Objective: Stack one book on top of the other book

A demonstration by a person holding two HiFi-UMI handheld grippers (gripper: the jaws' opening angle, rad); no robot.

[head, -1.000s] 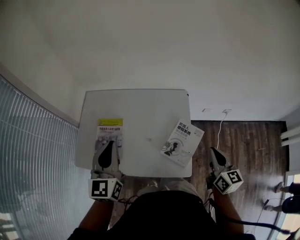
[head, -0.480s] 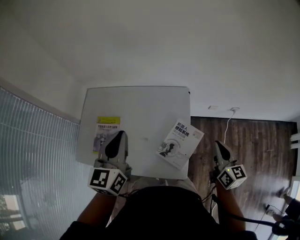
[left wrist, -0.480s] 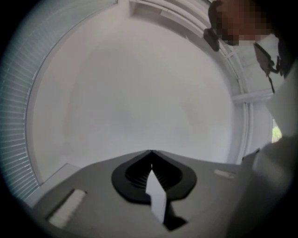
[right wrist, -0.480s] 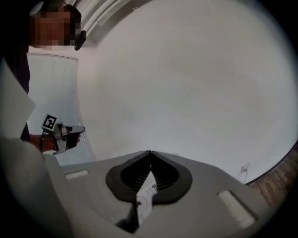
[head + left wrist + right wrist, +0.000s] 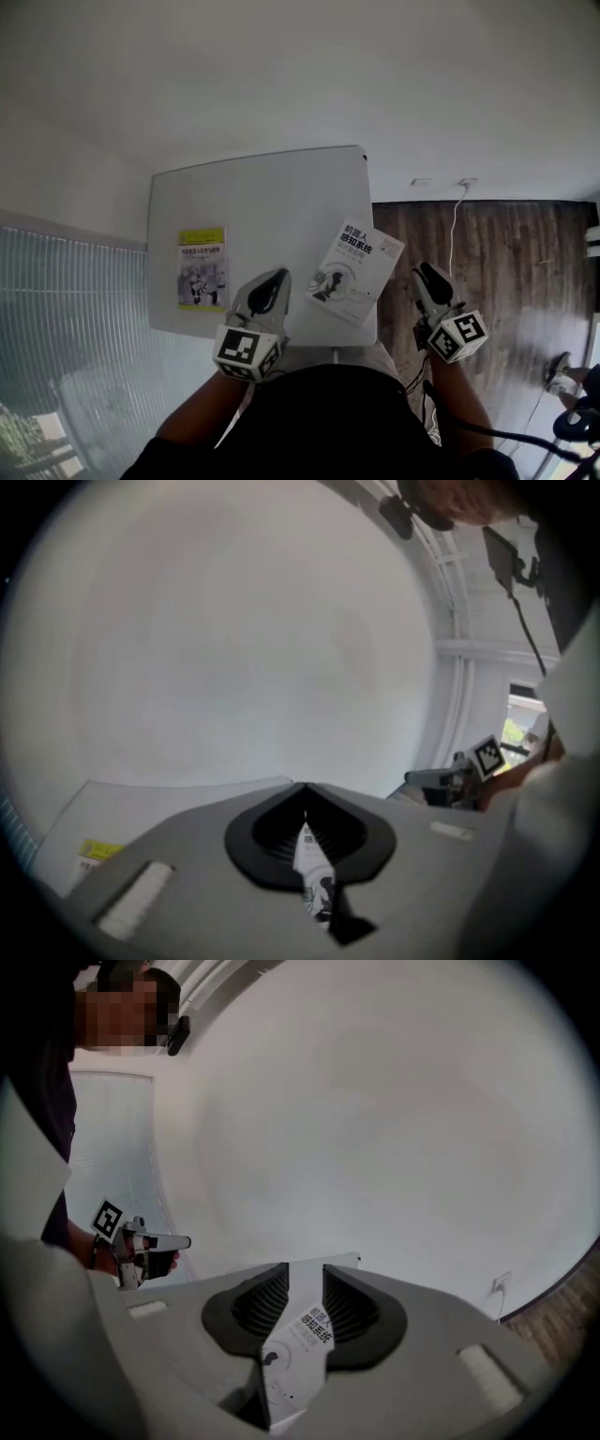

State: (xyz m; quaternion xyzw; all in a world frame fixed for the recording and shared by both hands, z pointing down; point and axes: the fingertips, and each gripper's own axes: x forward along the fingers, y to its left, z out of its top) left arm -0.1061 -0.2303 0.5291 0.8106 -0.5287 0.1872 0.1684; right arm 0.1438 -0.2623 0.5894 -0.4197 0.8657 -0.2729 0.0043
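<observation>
On the white rectangular desk [image 5: 262,187], the yellow-topped paperback book [image 5: 202,268] lies flat, left of the left gripper [image 5: 274,283], whose jaws are closed and empty. The white paperback book [image 5: 354,272] lies askew between the two grippers, overhanging the desk's right edge. The right gripper [image 5: 427,277] has jaws that have just been opening, with nothing between them.
</observation>
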